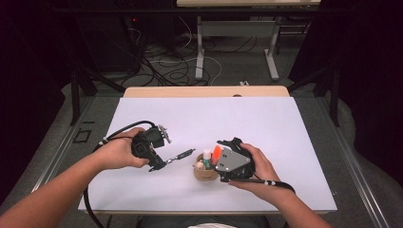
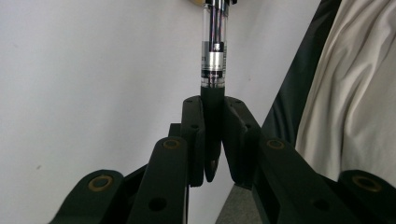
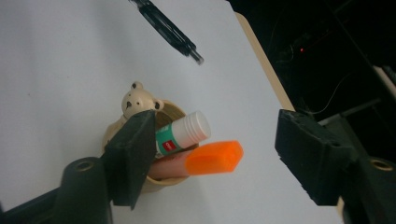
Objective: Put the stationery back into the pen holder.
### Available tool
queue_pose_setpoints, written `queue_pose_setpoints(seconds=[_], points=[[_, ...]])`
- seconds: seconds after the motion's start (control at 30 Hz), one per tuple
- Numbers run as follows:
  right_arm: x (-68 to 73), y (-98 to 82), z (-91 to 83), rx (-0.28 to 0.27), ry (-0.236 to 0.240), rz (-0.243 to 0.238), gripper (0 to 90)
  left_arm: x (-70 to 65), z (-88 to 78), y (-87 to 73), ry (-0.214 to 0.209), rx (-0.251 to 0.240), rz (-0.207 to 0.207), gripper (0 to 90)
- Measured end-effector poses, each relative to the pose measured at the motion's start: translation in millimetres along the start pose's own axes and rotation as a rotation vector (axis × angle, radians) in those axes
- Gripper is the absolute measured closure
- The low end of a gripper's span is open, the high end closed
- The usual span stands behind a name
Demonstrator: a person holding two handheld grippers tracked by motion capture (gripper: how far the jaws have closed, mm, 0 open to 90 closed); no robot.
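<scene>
Glue (image 3: 184, 133) and orange marker (image 3: 212, 158) already inside bear cup (image 3: 140, 103). Pen (image 2: 214, 56) pinched by left gripper (image 2: 213, 140), beside cup, probably next. Right gripper (image 3: 224, 158) wide over cup.

The white table top (image 1: 204, 123) is bright, lit from above, while the room around it is very dark, almost black. Shadows under the hands are small and soft. The high view looks a little fuzzy all over. In the left gripper view the pen (image 2: 214, 60) is sharp but the close black jaws look blurry. In the right gripper view the orange cap (image 3: 215, 157) glows, with soft edges
</scene>
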State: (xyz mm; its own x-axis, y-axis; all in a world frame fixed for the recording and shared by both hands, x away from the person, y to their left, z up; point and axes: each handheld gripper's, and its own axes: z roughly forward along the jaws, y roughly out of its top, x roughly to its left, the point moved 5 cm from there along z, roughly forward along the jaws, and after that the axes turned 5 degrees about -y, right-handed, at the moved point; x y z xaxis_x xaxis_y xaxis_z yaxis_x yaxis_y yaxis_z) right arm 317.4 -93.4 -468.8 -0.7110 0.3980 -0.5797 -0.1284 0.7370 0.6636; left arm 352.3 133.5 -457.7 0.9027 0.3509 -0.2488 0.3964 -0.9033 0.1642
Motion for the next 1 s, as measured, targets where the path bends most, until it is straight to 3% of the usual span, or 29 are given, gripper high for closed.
queue_pose_setpoints(seconds=[0.2,0.27,0.43,0.53,0.67,0.73,0.83,0.87,0.93,1.0], points=[[5.4,14.3,4.4,-0.05,-0.013,-0.116,44.0,1.8,1.3,3.0,-0.008,0.034,-0.052,79.3],[6.9,19.9,5.1,-0.065,-0.025,-0.165,47.0,1.6,2.7,3.9,-0.016,0.006,-0.101,79.3],[10.4,31.6,12.0,-0.074,-0.064,-0.326,48.9,5.3,-1.6,4.9,-0.031,0.001,-0.149,79.3],[15.3,35.1,20.1,-0.062,-0.071,-0.396,51.5,7.0,-2.8,7.3,-0.042,-0.015,-0.173,79.3],[24.0,38.8,29.0,-0.063,-0.036,-0.46,52.0,8.8,-2.6,11.3,-0.055,0.002,-0.192,79.3],[24.5,40.8,33.0,-0.063,-0.04,-0.539,52.0,8.9,-3.2,13.9,-0.061,-0.001,-0.202,79.3],[27.2,42.8,35.5,-0.057,-0.048,-0.58,55.4,9.5,-5.3,18.6,-0.073,-0.011,-0.209,79.3],[26.2,44.9,37.3,-0.079,-0.056,-0.612,56.3,9.7,-6.1,20.0,-0.076,-0.013,-0.212,79.3],[27.8,45.4,38.3,-0.083,-0.058,-0.611,59.1,10.0,-7.1,23.1,-0.077,-0.02,-0.22,79.3],[28.2,46.6,39.5,-0.072,-0.054,-0.656,60.6,9.6,-8.3,26.2,-0.091,-0.022,-0.221,79.3]])
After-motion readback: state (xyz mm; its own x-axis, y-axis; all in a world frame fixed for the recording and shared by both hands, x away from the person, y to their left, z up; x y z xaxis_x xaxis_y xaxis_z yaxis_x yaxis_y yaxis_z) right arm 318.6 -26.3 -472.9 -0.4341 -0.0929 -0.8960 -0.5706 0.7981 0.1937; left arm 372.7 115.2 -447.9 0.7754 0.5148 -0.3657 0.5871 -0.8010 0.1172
